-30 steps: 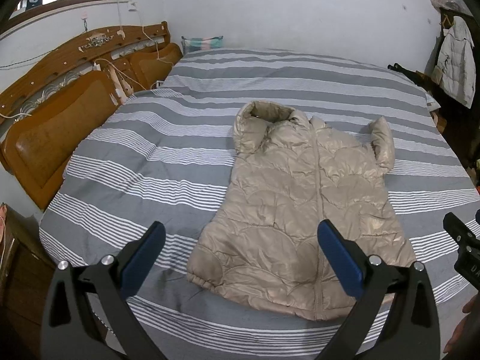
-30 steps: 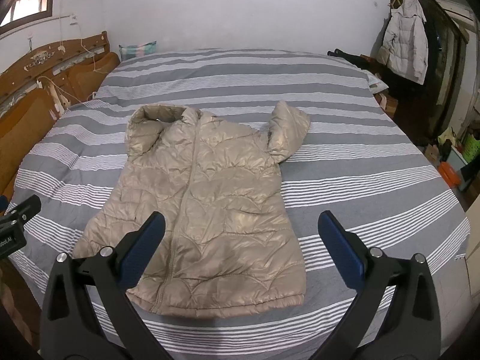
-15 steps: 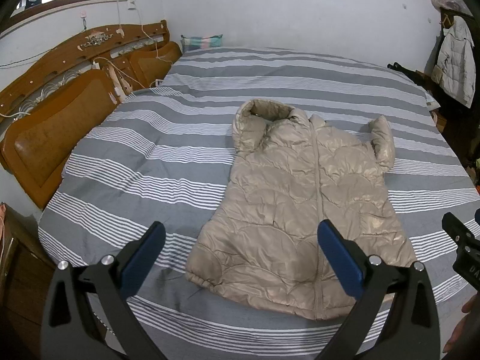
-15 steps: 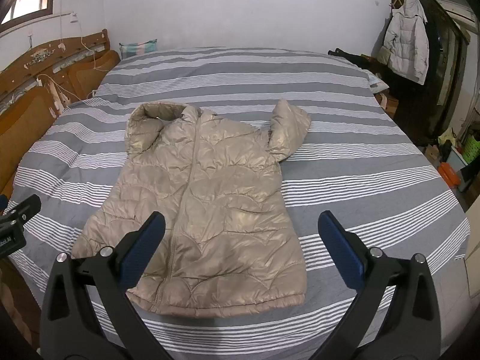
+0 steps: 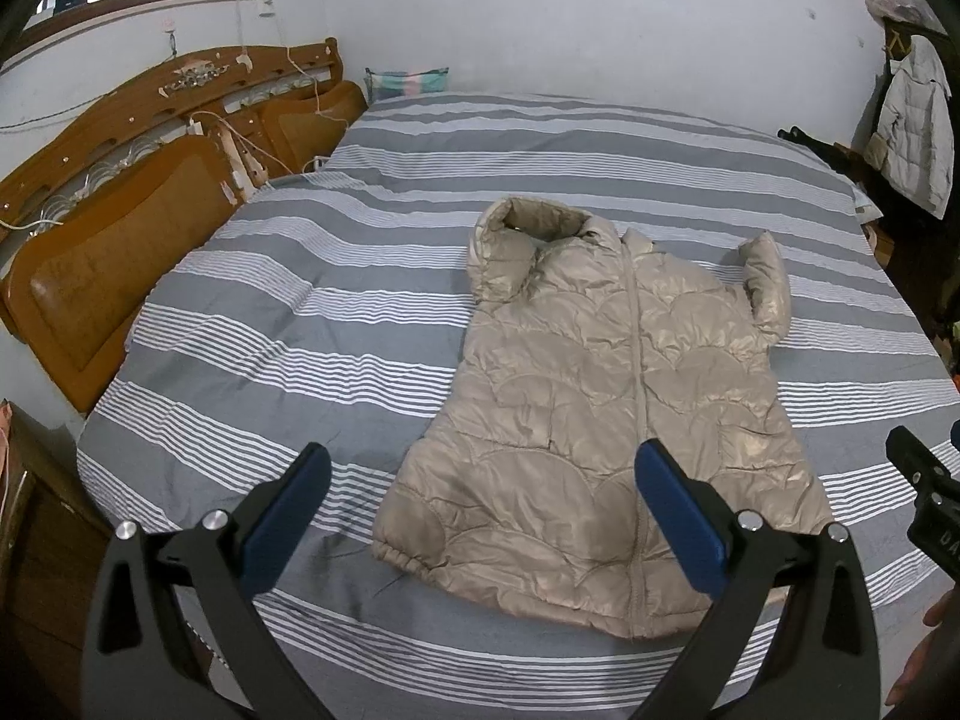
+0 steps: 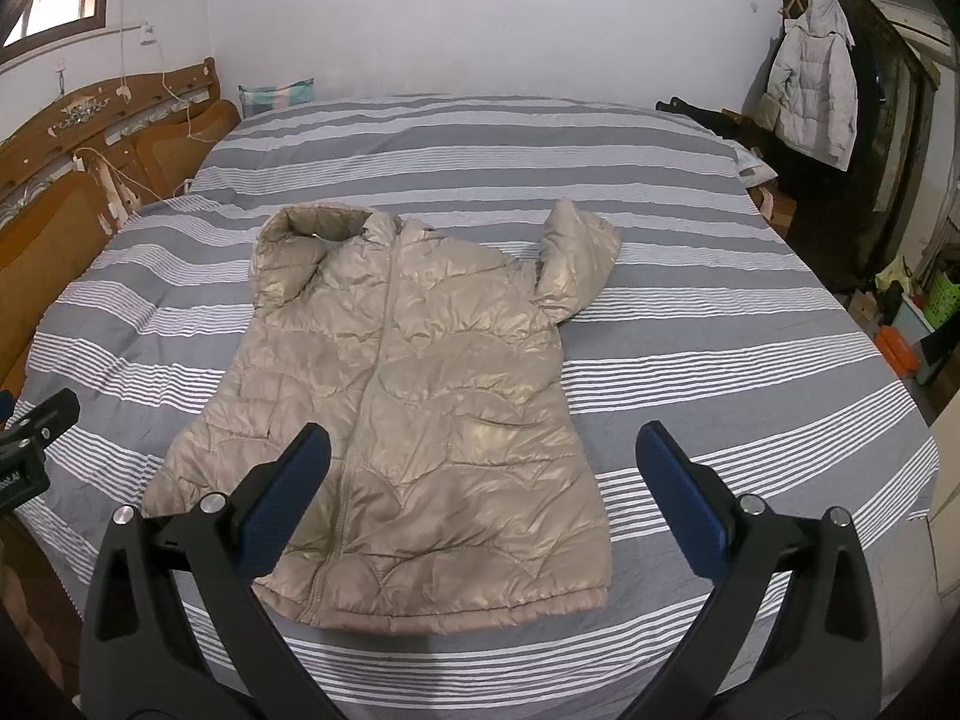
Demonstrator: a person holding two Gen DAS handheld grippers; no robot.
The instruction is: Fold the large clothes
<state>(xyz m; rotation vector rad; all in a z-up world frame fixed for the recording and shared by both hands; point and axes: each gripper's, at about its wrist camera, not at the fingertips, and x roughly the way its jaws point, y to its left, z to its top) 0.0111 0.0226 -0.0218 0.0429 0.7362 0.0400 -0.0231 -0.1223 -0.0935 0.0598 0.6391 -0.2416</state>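
Beige quilted puffer jacket (image 6: 390,420) lies flat mid-bed on the grey-and-white striped bedsheet (image 5: 300,312), hem toward six o'clock, unmoved over the last second. Left gripper (image 5: 480,516) and right gripper (image 6: 480,510) hover spread wide, empty; folding hasn't begun.

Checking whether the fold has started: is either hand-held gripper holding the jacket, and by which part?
Nothing is held. The left hand-held gripper and right hand-held gripper are both open above the beige puffer jacket, which lies flat on the striped bed.
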